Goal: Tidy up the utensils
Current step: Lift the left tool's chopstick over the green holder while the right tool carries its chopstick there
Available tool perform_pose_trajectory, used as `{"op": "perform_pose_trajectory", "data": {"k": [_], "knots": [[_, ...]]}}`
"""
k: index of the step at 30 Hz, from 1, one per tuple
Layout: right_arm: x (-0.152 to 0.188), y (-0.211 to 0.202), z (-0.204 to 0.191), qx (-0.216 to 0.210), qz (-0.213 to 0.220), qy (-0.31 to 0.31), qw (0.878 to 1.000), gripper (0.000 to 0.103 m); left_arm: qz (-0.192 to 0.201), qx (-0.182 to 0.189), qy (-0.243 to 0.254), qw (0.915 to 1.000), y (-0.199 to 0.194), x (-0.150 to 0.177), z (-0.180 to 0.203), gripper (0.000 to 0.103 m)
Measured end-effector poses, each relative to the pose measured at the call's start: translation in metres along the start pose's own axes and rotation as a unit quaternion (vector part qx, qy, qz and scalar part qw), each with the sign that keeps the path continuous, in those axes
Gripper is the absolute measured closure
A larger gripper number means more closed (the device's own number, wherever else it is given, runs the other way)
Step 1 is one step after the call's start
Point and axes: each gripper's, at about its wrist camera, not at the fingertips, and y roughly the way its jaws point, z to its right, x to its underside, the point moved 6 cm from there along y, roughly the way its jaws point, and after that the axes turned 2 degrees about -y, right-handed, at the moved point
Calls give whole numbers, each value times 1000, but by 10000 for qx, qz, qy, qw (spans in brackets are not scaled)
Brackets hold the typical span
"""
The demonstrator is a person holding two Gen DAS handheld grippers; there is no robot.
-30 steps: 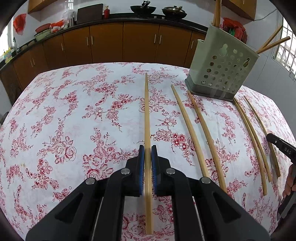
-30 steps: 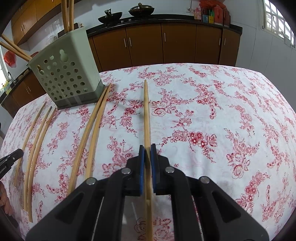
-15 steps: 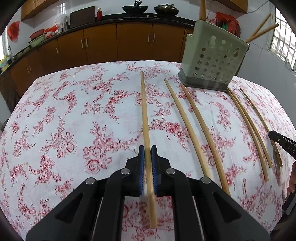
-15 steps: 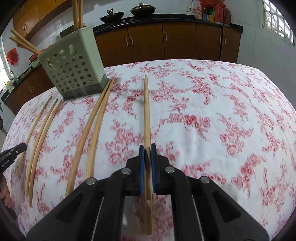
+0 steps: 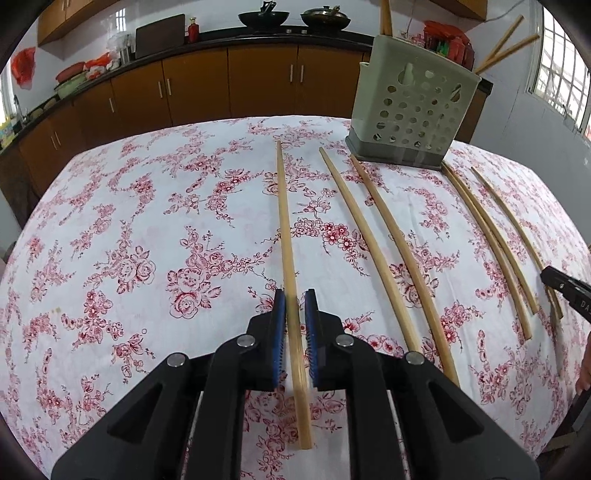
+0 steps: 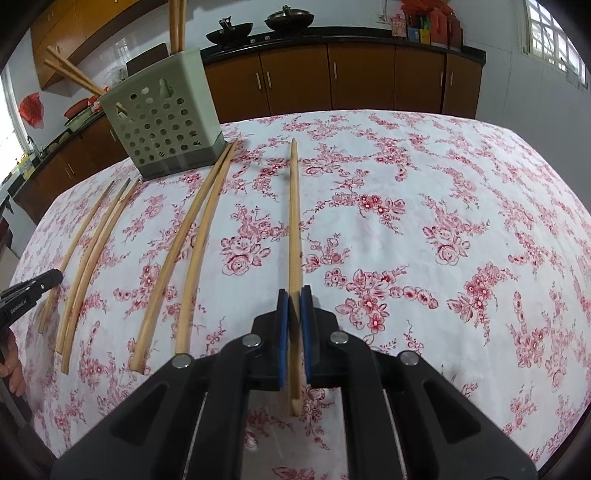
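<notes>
Chopsticks point(image 5: 373, 236) lie in loose rows across the floral tablecloth point(image 5: 110, 221), lower right of the holder point(image 5: 410, 110). Left gripper point(image 5: 294, 321) is opening around one; right gripper point(image 6: 294, 317) pinches another point(image 6: 294, 221). Light, stiff, slick: grip near the thick end.

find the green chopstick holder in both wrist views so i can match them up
Left wrist view: the green chopstick holder stands upper right, at the far edge of the floral tablecloth.
Right wrist view: the holder stands upper left, chopsticks sticking out of its top.
Shared landmark: the two black woks on the counter behind.
</notes>
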Motion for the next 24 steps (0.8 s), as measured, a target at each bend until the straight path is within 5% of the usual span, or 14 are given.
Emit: {"op": "perform_pose_trajectory", "data": {"k": [7, 24], "knots": [[-11, -12, 5, -27, 168, 101, 9998, 95, -59, 22, -82, 9999, -3, -4, -3, 95], [-82, -98, 14, 19, 1560, 128, 9877, 95, 1011, 238, -346, 9940, -73, -59, -12, 95]]}}
